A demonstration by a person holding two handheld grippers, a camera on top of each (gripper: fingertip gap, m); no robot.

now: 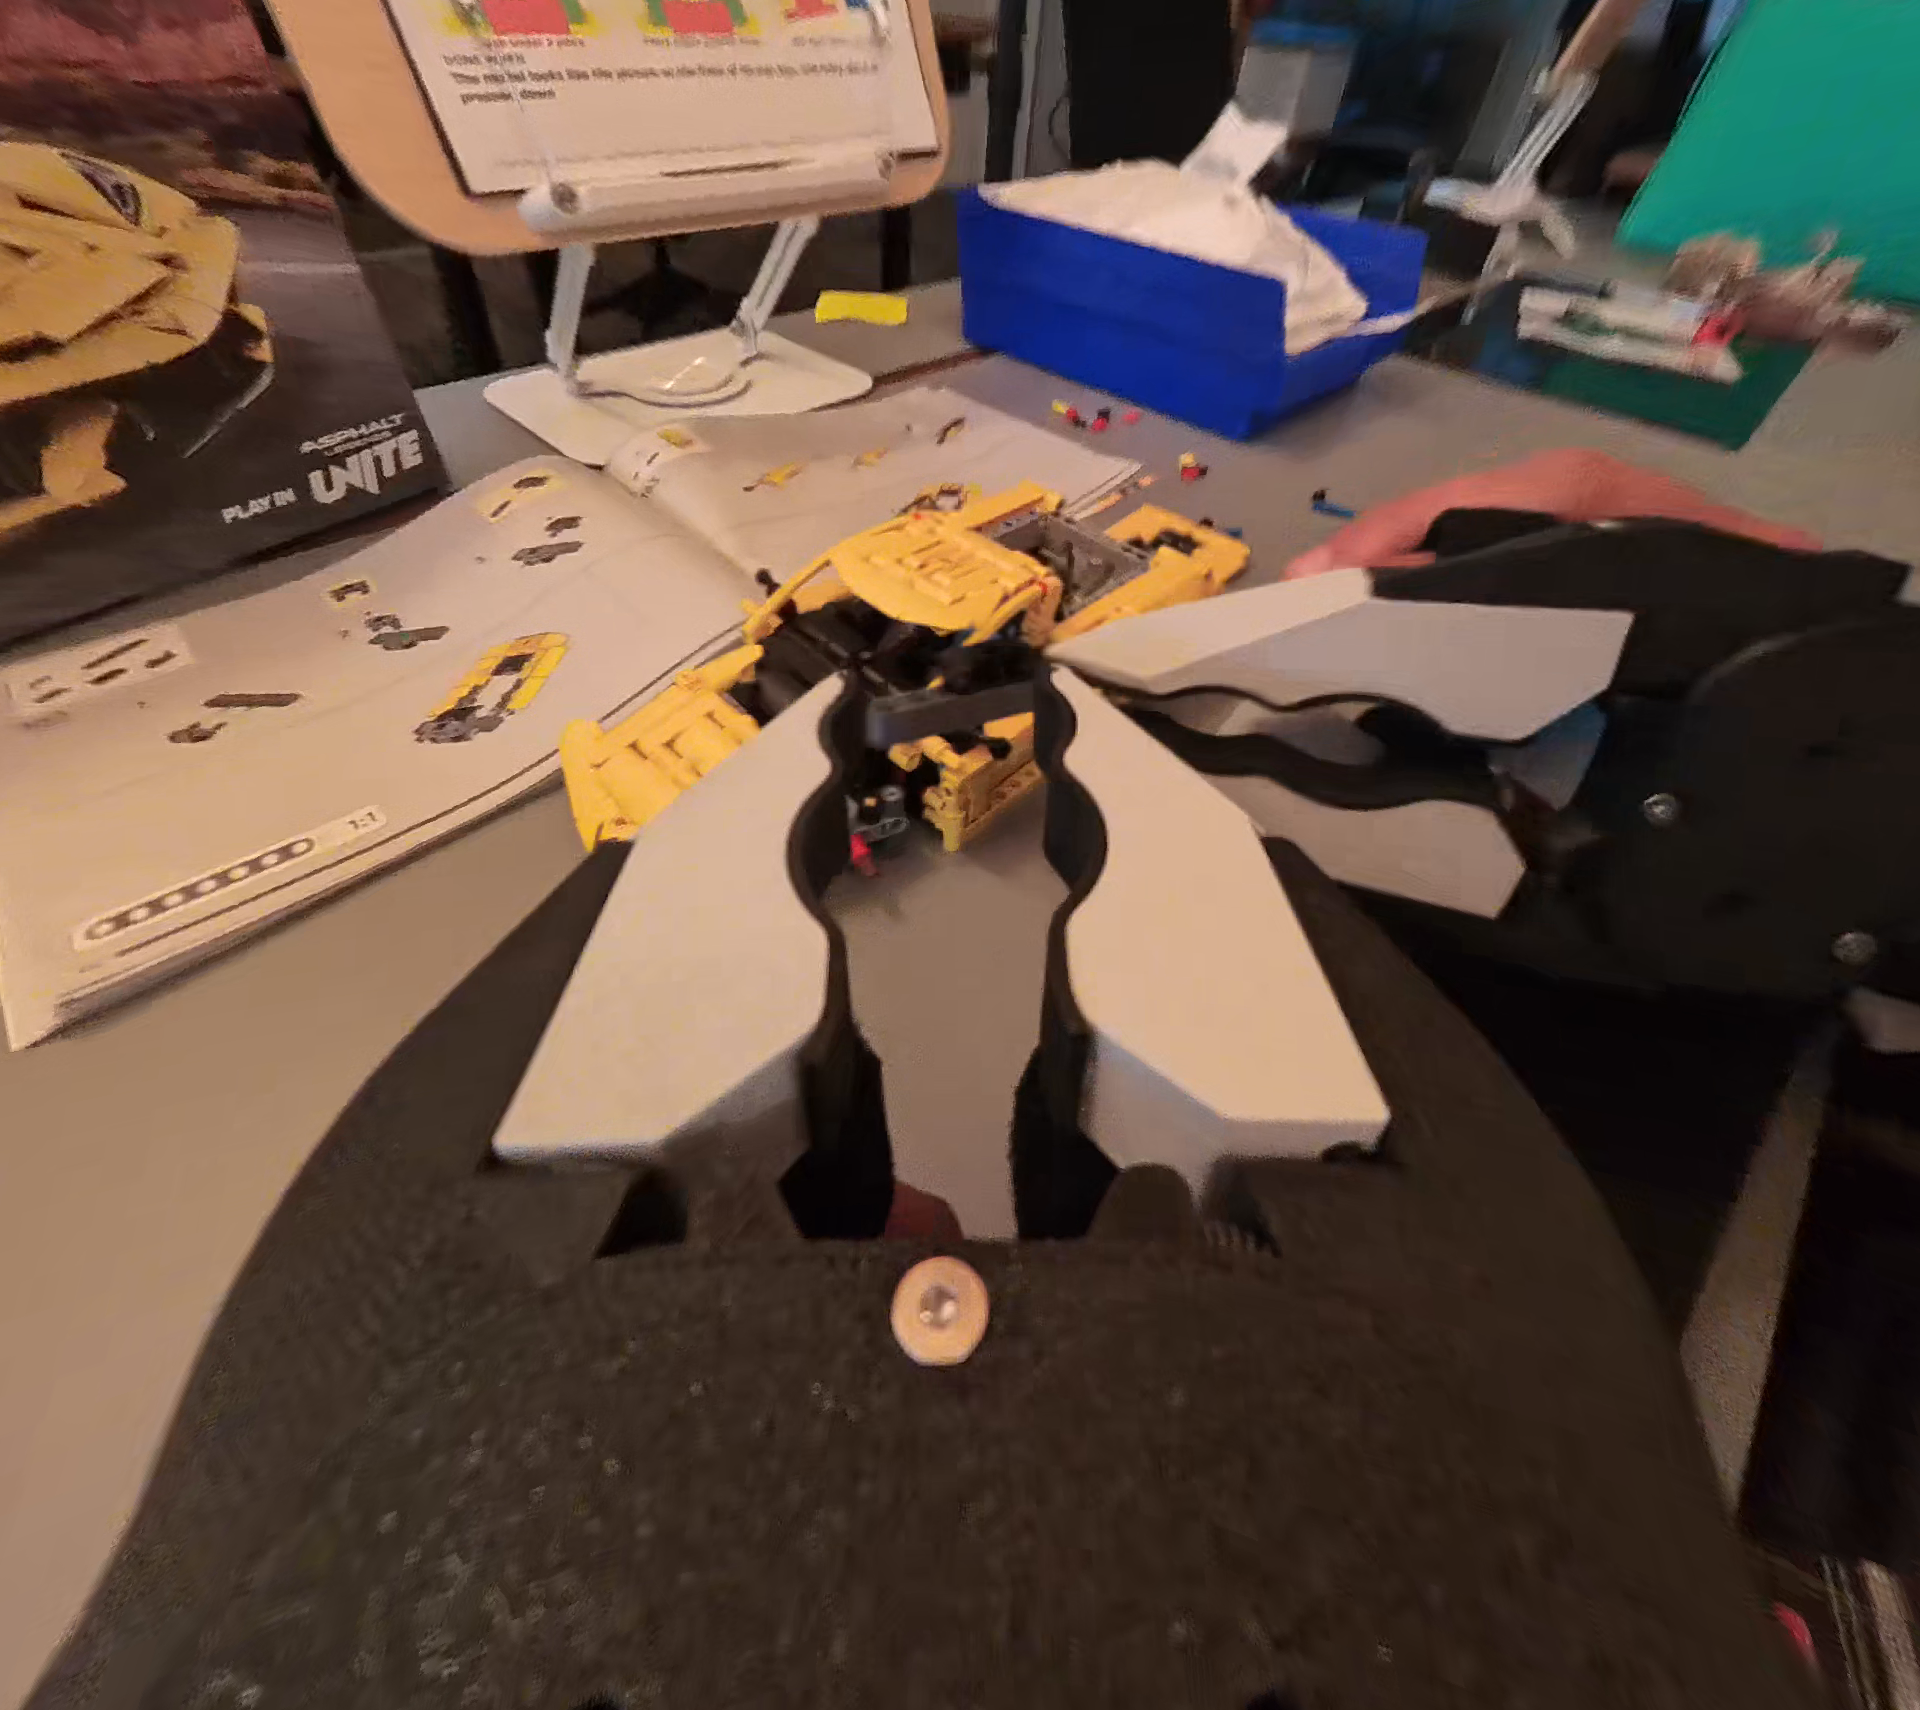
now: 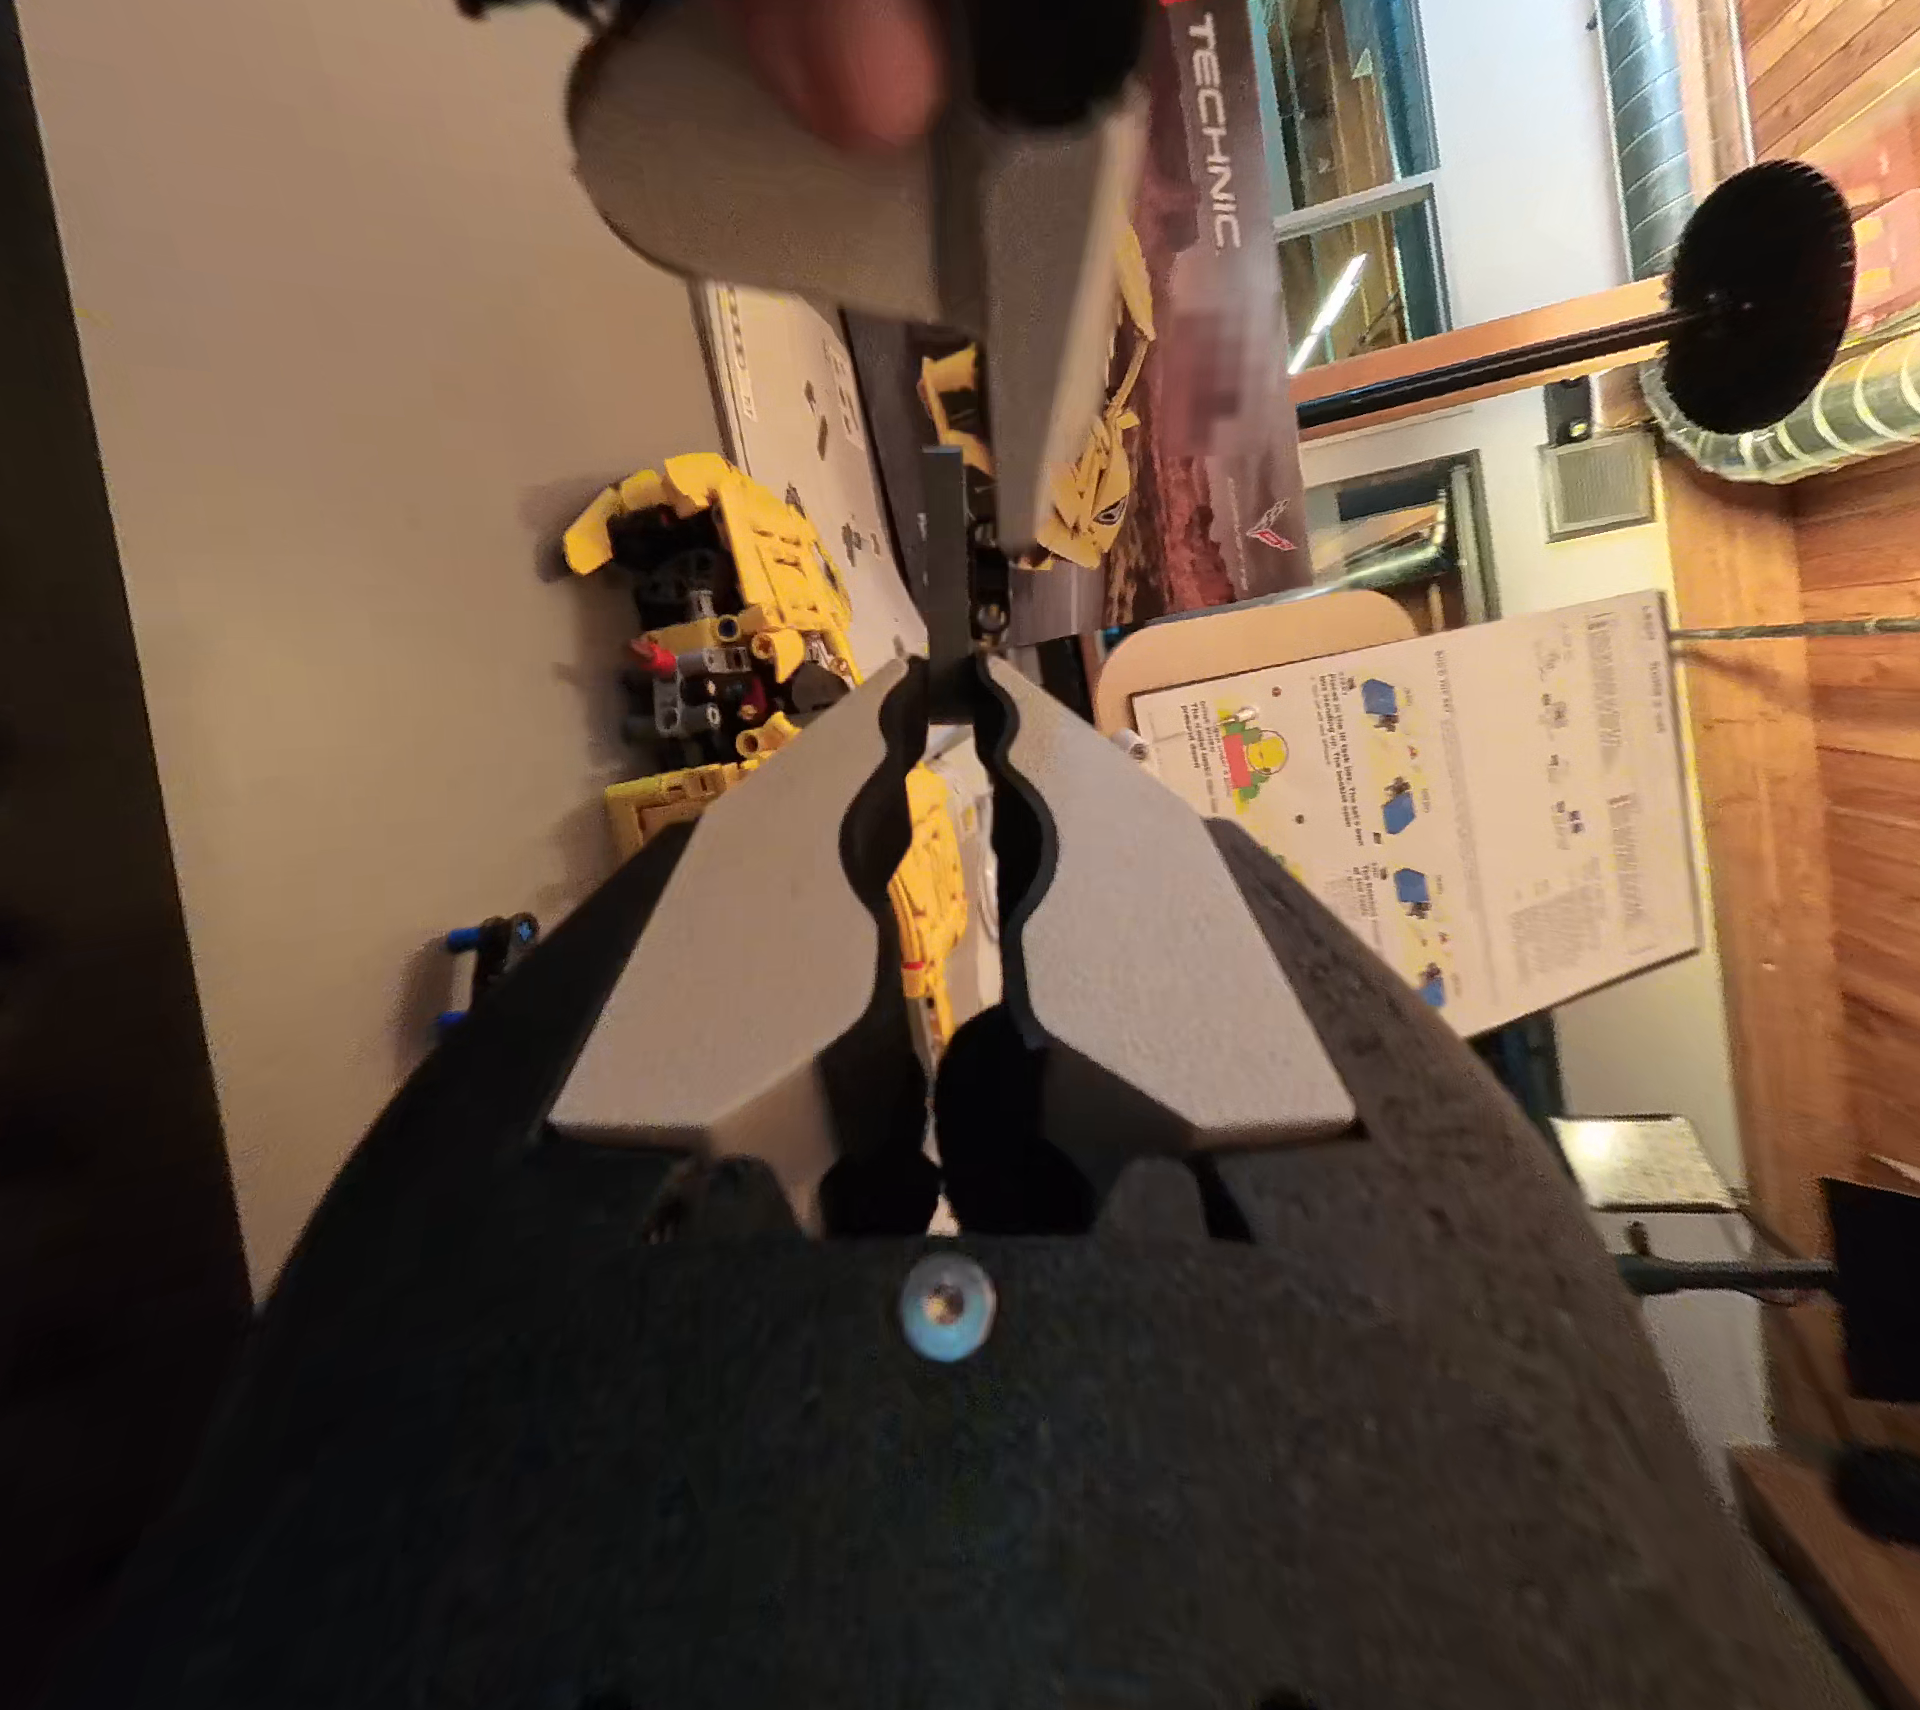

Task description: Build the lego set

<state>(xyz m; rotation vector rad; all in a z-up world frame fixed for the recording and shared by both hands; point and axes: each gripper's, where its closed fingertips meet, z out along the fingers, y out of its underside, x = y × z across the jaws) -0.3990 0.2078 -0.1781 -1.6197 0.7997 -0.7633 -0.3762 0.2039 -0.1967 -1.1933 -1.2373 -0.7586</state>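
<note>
Blue bin holds crumpled white bags

Two claws, left and right, one yellow car, one open manual, one blue bin.

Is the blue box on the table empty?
No. In the left wrist view, the blue box at the far side of the table holds crumpled white plastic bags.

Part-built yellow lego car on table; dark grey beam above
</note>
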